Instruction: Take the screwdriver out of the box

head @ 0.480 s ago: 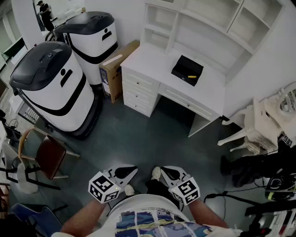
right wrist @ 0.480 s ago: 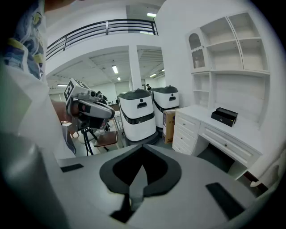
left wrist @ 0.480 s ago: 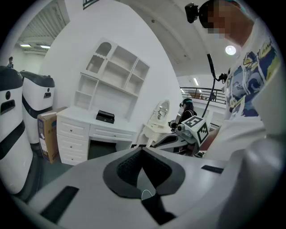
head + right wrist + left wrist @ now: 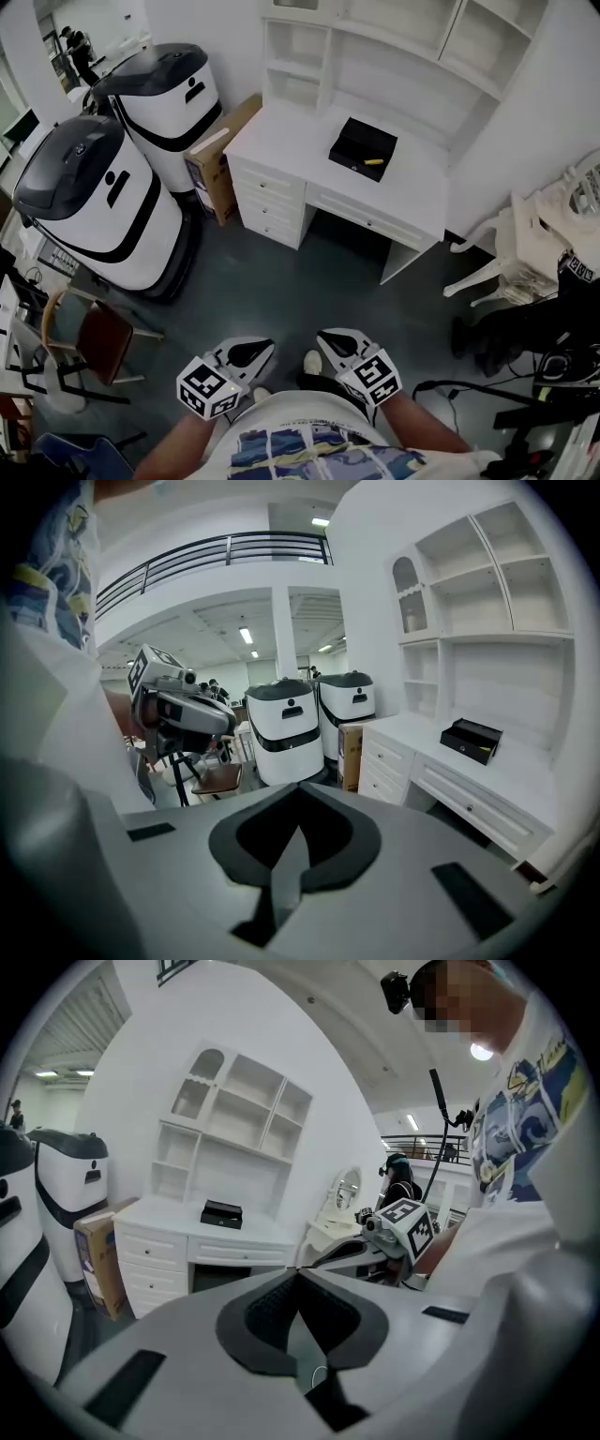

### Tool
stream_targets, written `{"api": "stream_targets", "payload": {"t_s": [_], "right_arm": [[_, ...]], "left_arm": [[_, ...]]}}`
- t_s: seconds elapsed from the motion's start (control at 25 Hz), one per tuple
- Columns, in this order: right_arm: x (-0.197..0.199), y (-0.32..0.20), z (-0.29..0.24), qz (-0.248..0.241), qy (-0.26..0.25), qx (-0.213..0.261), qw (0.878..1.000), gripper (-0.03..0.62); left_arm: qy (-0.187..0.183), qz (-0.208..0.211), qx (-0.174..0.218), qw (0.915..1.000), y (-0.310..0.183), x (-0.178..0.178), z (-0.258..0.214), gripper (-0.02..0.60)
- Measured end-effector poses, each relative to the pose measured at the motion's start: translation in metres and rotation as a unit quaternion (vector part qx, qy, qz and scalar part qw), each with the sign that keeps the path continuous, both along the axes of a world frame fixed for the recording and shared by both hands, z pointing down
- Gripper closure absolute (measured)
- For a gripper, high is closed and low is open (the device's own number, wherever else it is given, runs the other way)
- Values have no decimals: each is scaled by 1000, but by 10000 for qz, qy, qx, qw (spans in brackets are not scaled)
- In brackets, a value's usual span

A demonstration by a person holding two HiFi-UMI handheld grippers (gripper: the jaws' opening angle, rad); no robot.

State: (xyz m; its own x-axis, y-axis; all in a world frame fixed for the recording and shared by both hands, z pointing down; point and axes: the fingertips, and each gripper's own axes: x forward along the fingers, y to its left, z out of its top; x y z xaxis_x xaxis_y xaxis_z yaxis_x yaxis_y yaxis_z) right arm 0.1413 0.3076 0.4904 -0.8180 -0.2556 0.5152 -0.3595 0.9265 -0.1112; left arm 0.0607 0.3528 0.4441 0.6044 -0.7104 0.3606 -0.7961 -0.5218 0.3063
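A black box (image 4: 354,142) sits open on the white tabletop (image 4: 281,131), at about 12 o'clock in the head view and well apart from both claws. The screwdriver (image 4: 374,161), of which a yellow handle shows, lies inside the box toward its 4 o'clock edge. Nothing else can be made out in the box.

The left claw (image 4: 266,346) is held low in front of the person at about 7 o'clock. In the left gripper view its jaws meet tip to tip with nothing between them. The right claw (image 4: 324,337) is just beside it at about 5 o'clock, its jaws likewise closed on nothing. Both point toward the tabletop, tilted somewhat down.

From the left gripper view the box (image 4: 221,1213) appears at 10 o'clock above the closed tips. From the right gripper view it (image 4: 472,738) lies at 2 o'clock, with a yellow speck at its near edge.

A shelf unit (image 4: 375,47) rises behind the tabletop. At 10 o'clock a cardboard carton (image 4: 217,157) leans beside the drawers, next to two large white-and-black machines (image 4: 98,202). A brown-seated chair (image 4: 97,339) stands at 8 o'clock.
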Motion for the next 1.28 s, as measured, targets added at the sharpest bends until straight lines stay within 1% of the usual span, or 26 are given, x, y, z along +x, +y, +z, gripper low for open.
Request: {"api": "stream_targets", "payload": {"t_s": [0.2, 0.32, 0.4, 0.56, 0.68, 0.84, 0.96, 1.12, 1.28], "right_arm": [[22, -46, 4, -38, -149, -241, 9996, 569], [43, -78, 12, -8, -137, -228, 9996, 568], [55, -101, 18, 63, -89, -230, 9997, 568], [70, -131, 27, 316, -44, -361, 9988, 568], [70, -156, 37, 465, 8, -346, 9983, 568], [57, -197, 44, 699, 125, -265, 9971, 568], [41, -237, 45, 892, 258, -162, 9956, 568], [16, -289, 41, 1159, 444, -77, 9922, 566], [-3, -334, 40, 1297, 726, 101, 9888, 566]], "left_arm": [[-175, 122, 18, 9998, -48, 31, -6, 568], [-344, 157, 125, 9992, -79, 51, -10, 568], [-359, 177, 129, 9991, -99, 61, -11, 566], [-325, 409, 41, 9986, -125, 71, -11, 566], [-257, 461, 44, 9986, -147, 62, -7, 566], [-181, 603, 122, 9979, -185, 39, 1, 558], [-93, 735, 151, 9971, -222, 13, 5, 527], [29, 1023, 122, 9947, -270, -23, 1, 526], [65, 1341, 190, 9908, -307, -54, -3, 528]]}}
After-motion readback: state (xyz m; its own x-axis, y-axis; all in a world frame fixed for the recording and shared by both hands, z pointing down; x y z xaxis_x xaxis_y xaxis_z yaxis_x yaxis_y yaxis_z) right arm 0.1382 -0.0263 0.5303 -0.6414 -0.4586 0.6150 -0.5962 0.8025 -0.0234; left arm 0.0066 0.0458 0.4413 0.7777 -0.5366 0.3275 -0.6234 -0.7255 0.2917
